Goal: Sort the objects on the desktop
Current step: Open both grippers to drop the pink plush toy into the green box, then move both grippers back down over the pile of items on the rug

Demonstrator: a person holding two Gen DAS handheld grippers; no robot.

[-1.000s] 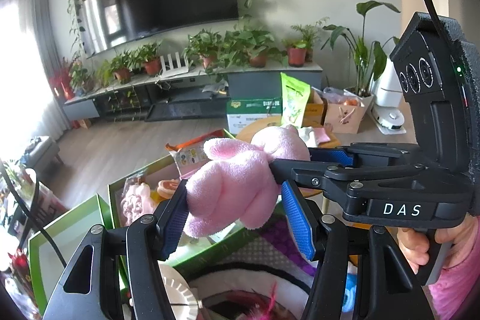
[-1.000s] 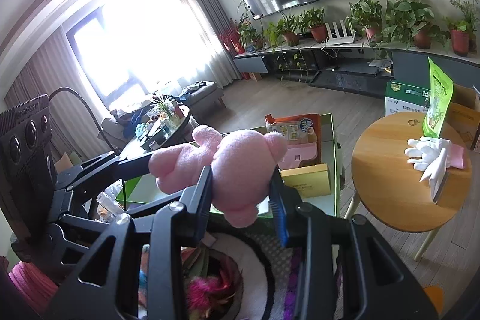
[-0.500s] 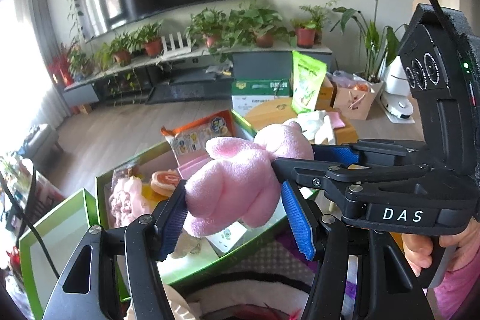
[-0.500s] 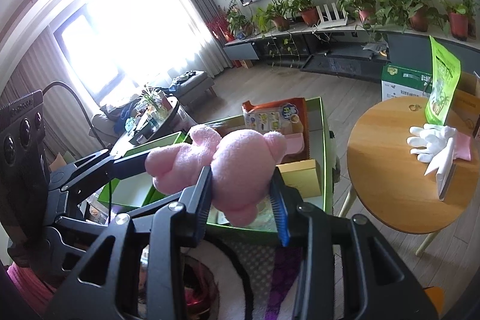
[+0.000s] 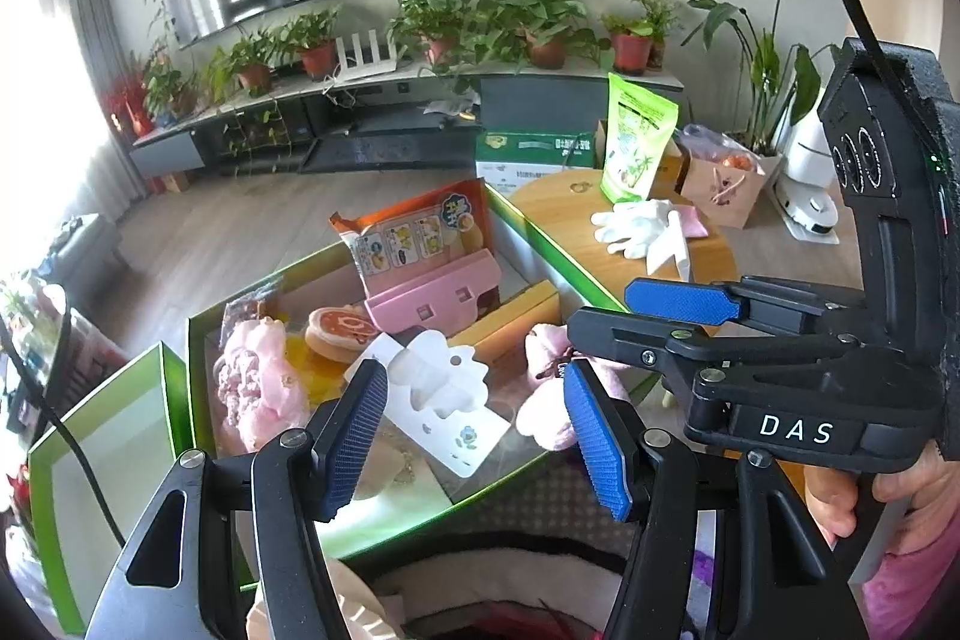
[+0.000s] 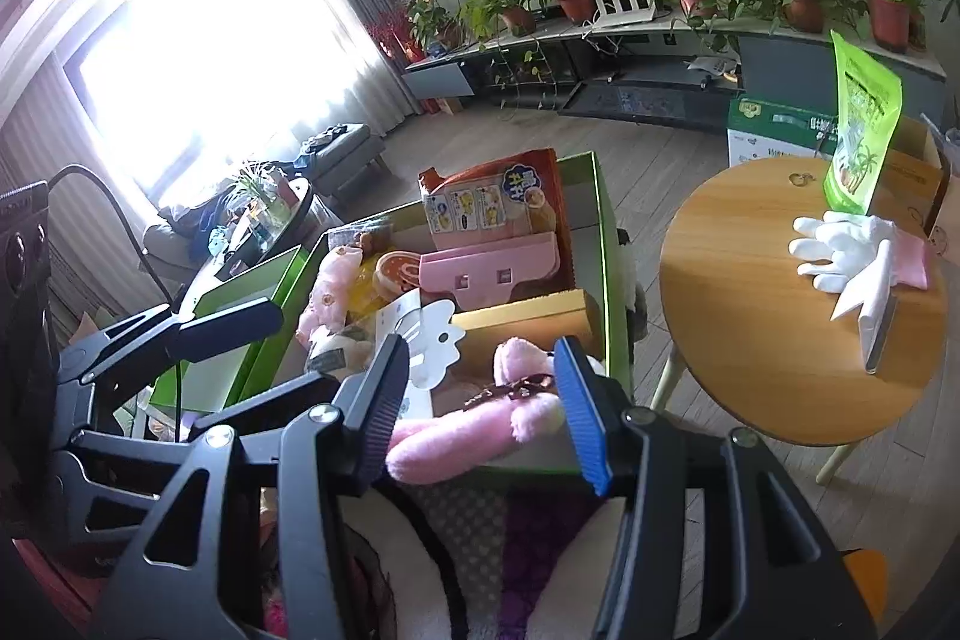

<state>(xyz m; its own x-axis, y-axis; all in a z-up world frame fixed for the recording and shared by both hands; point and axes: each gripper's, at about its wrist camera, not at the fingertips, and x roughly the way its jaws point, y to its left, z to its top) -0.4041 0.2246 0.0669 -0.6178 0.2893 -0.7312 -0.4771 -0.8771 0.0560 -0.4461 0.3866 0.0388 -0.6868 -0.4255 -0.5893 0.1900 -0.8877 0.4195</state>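
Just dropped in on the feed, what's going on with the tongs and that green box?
A person holds two sets of tongs over the open green cardboard box of toys and snacks. The fluffy pink plush toy lies at the box's near edge, gripped by neither. The right tongs are opening, with the plush loose between the jaws. The left tongs are open, and nothing is pinched between them.

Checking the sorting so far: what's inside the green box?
Green box: pink plush toy, snack bag, pink case, white card, yellow box. Whatever lies beneath them is covered.
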